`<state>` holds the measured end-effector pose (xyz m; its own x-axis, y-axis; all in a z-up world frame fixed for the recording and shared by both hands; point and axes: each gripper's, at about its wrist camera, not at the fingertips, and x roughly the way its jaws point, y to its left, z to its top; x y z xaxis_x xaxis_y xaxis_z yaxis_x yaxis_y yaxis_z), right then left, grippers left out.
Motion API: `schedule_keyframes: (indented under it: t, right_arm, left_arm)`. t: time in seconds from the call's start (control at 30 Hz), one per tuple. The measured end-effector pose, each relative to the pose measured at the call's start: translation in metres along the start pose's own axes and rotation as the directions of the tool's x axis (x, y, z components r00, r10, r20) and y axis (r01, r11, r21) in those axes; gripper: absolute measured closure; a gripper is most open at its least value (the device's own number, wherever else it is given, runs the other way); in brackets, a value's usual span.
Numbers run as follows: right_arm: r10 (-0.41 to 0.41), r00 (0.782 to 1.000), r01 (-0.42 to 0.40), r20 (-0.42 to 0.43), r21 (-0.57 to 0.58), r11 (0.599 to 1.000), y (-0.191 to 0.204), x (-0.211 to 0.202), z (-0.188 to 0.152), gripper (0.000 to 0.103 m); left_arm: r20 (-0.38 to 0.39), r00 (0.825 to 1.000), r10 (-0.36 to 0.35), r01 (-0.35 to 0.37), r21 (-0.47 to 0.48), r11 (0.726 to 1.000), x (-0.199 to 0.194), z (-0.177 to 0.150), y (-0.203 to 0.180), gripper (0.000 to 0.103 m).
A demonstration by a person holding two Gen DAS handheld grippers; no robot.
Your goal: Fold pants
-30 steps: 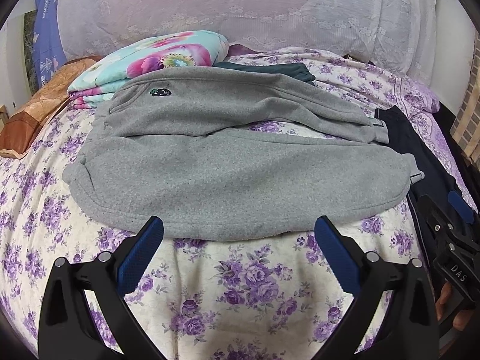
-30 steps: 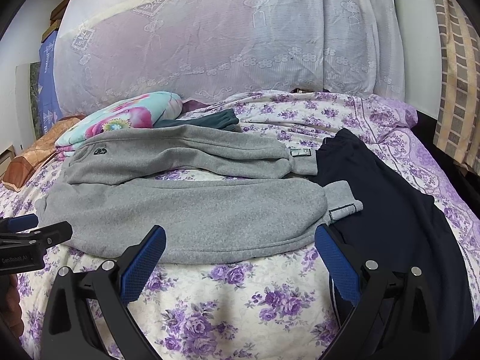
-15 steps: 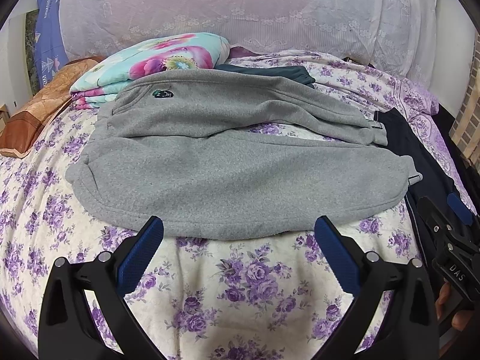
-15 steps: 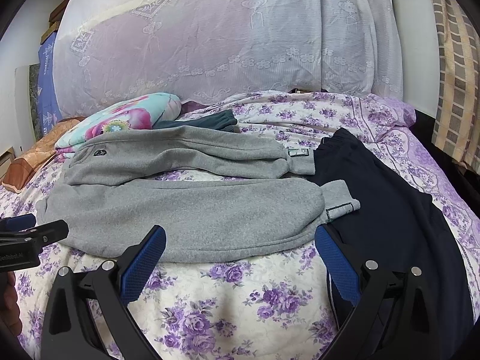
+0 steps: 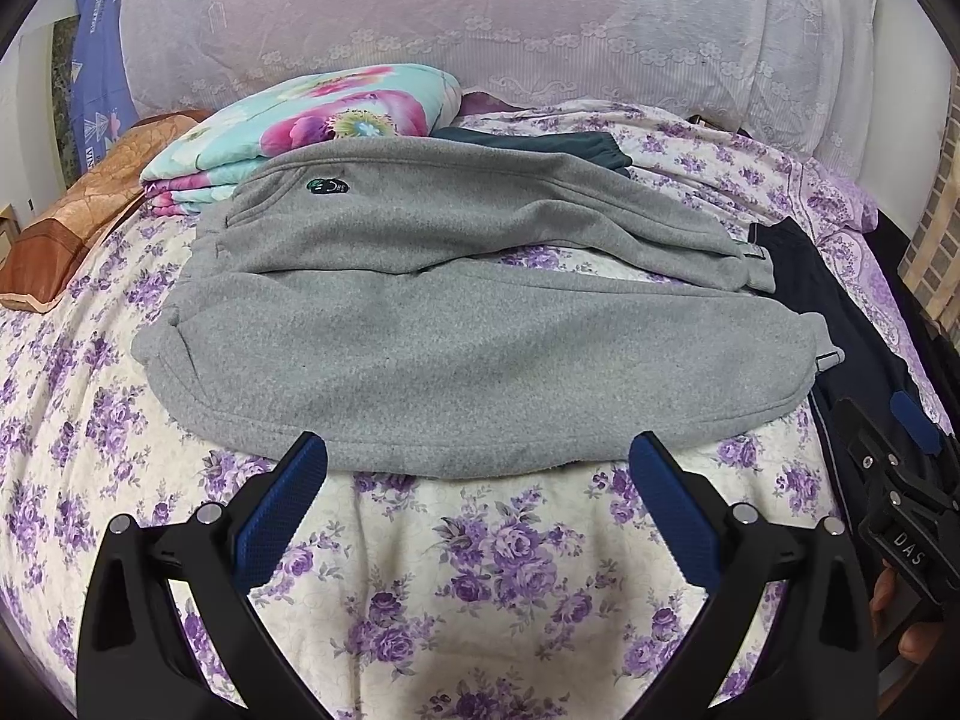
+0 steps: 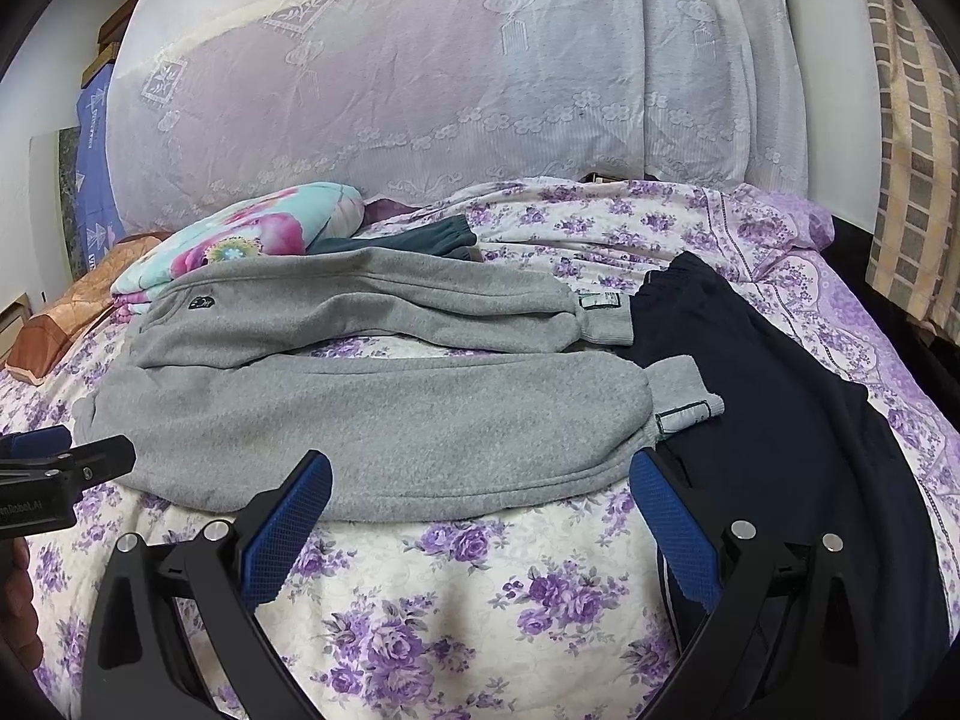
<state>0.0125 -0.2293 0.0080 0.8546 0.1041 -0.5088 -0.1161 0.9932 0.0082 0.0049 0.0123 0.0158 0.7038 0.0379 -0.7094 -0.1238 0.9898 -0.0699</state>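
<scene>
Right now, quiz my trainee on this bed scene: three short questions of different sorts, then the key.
1. True or false: the left gripper is shut on the grey pants.
2. Multiple choice: what lies under the cuffs of the grey pants? A) the dark navy garment B) a striped towel C) a cardboard box
3. Fill in: the folded floral blanket sits just beyond the pants' ____ end.

Key
1. False; both it and the right gripper are open, short of the pants, over the bedsheet.
2. A
3. waistband

Floral quilt [image 5: 312,120], navy pants [image 6: 780,420] on bedsheet [image 5: 480,570].
</scene>
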Motion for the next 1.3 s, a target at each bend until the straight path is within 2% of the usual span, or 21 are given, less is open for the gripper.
schedule_keyframes:
  t: [0.53,0.67,0.87,1.0,1.07,1.13,1.2,1.27,1.3]
  right_arm:
    - [0.002,1.0,-0.002,-0.01,-0.001,1.0,0.002,0.004,-0.002,0.003]
    - [0.004,1.0,-0.004,-0.022,0.0,1.0,0.001,0.008,-0.005,0.003]
    - [-0.004,0.999,0.004,-0.04,-0.004,1.0,-0.004,0.011,-0.008,0.003]
    - [-0.01,0.997,0.01,-0.07,0.003,1.0,-0.008,0.02,-0.012,0.003]
    - [-0.004,0.996,0.005,-0.09,0.007,1.0,-0.008,0.026,-0.015,0.003]
    - [0.006,0.993,-0.004,-0.114,0.018,1.0,-0.009,0.033,-0.018,0.003]
    - [0.01,0.991,-0.005,-0.134,0.035,0.999,-0.012,0.039,-0.019,0.003]
    - [0.011,0.989,-0.001,-0.149,0.073,0.997,-0.019,0.043,-0.02,0.003]
    - [0.015,0.988,0.0,-0.156,0.094,0.996,-0.025,0.046,-0.019,0.003]
  left_arm:
    - [-0.014,1.0,0.004,-0.004,-0.004,1.0,0.004,-0.001,0.002,0.005]
    - [-0.046,0.999,-0.02,0.019,-0.011,1.0,0.013,-0.002,0.006,0.005]
    - [-0.149,0.984,-0.099,0.075,-0.159,0.984,0.04,-0.005,0.059,0.005]
    - [-0.186,0.98,-0.077,0.02,-0.289,0.957,0.054,-0.01,0.117,0.005]
    - [-0.196,0.979,-0.055,-0.016,-0.342,0.94,0.062,-0.009,0.142,0.008]
    - [-0.225,0.973,-0.055,-0.036,-0.382,0.923,0.078,-0.004,0.162,0.023]
    - [-0.254,0.962,-0.105,-0.01,-0.414,0.91,0.101,0.006,0.173,0.023]
    - [-0.256,0.962,-0.097,-0.018,-0.414,0.91,0.116,0.016,0.174,0.028]
    - [-0.25,0.965,-0.082,-0.027,-0.406,0.913,0.119,0.022,0.172,0.043]
